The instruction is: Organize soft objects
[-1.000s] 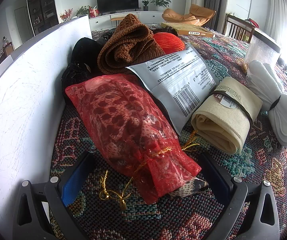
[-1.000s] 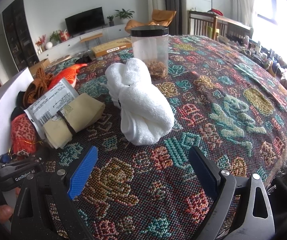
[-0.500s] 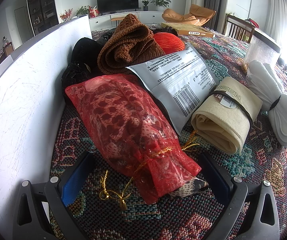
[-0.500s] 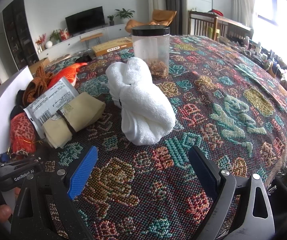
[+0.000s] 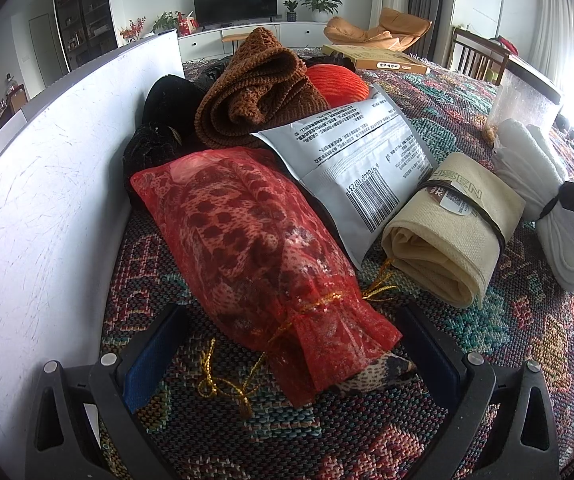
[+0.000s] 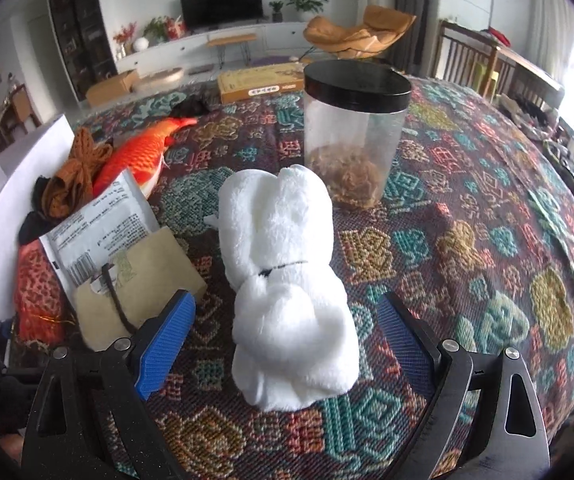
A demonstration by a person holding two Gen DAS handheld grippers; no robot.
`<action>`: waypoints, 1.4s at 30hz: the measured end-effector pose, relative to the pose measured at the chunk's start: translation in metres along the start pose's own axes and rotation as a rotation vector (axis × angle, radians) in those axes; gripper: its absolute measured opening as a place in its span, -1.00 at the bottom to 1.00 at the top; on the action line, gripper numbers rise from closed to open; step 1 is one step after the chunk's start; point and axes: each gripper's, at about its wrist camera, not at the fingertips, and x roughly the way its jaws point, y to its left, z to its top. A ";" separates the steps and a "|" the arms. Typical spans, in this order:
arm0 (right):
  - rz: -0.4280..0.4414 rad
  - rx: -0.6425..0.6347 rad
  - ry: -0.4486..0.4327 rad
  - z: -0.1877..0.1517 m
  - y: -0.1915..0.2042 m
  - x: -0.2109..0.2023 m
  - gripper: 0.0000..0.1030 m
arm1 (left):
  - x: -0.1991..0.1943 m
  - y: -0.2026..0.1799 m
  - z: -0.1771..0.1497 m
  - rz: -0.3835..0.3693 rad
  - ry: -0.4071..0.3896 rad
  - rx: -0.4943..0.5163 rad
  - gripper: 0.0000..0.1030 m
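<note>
A row of soft items lies along a white board [image 5: 47, 184]: a red mesh bag [image 5: 255, 248], a grey printed pouch [image 5: 363, 156], a beige rolled cloth [image 5: 451, 232], a brown knit [image 5: 259, 92] and an orange fish plush [image 6: 139, 156]. My left gripper [image 5: 291, 356] is open, its fingers on either side of the red bag's tied end. A white rolled towel [image 6: 287, 276] with a black band lies to the right. My right gripper [image 6: 287, 336] is open with its blue pads on either side of the towel's near end.
A clear jar with a black lid [image 6: 355, 132] stands just behind the towel. A flat yellow box [image 6: 263, 84] lies at the far edge. The patterned cloth [image 6: 467, 240] covers the table, which drops off at the right.
My right gripper has moved forward over the white towel, which now sits between its pads. The left gripper has not moved.
</note>
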 end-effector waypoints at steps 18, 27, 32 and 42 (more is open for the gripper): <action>0.185 0.507 -0.275 -0.093 -0.073 -0.079 -0.12 | -0.021 -0.076 0.054 -0.148 0.014 0.335 0.99; 0.213 0.540 -0.294 -0.103 -0.080 -0.087 -0.12 | -0.004 -0.102 0.055 -0.168 0.076 0.372 -0.08; 0.268 0.585 -0.234 -0.110 -0.080 -0.086 -0.12 | -0.064 -0.041 0.052 -0.370 0.018 0.103 -0.10; 0.702 0.293 -0.148 -0.042 0.104 -0.132 -0.12 | -0.195 0.160 0.043 -0.179 -0.207 -0.123 -0.08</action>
